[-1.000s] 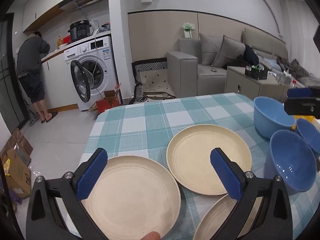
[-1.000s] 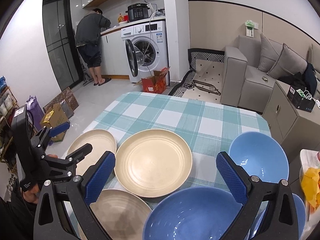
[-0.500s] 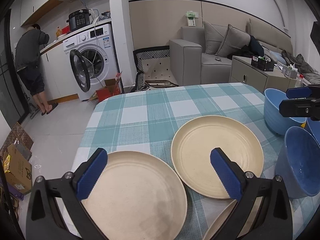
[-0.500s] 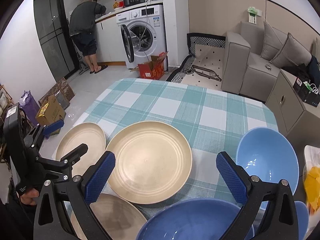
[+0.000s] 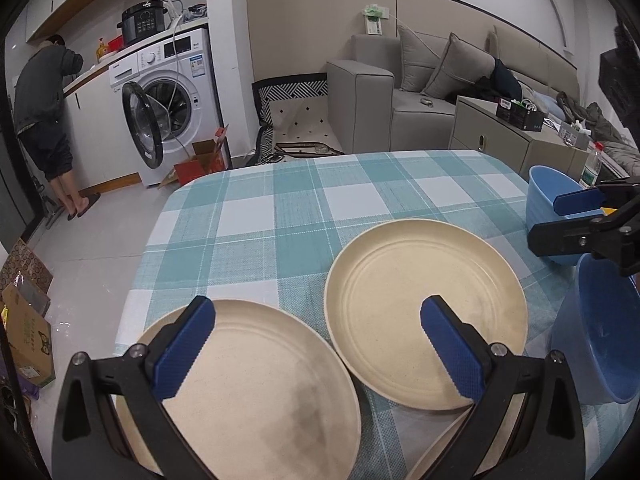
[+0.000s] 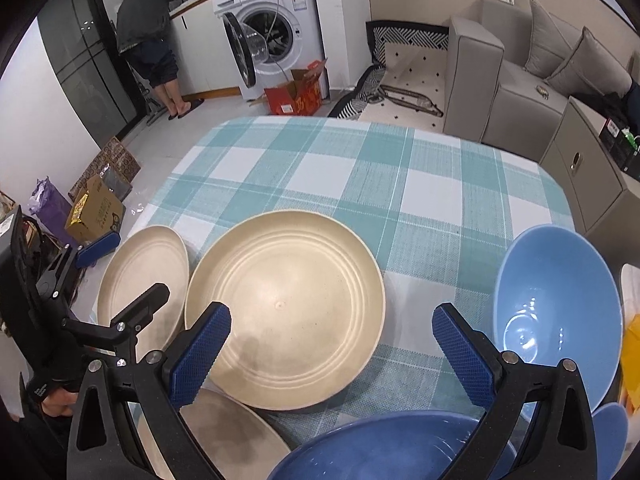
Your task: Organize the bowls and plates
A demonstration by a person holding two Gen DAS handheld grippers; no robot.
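Both claws hang with fingers spread wide, holding nothing: the left gripper (image 5: 316, 332) low in its frame above two cream plates (image 5: 426, 312), the right gripper (image 6: 332, 344) over the middle plate, blue bowls (image 6: 556, 336) at lower right. The washing machine (image 5: 172, 92) labels at upper left are too small to read.
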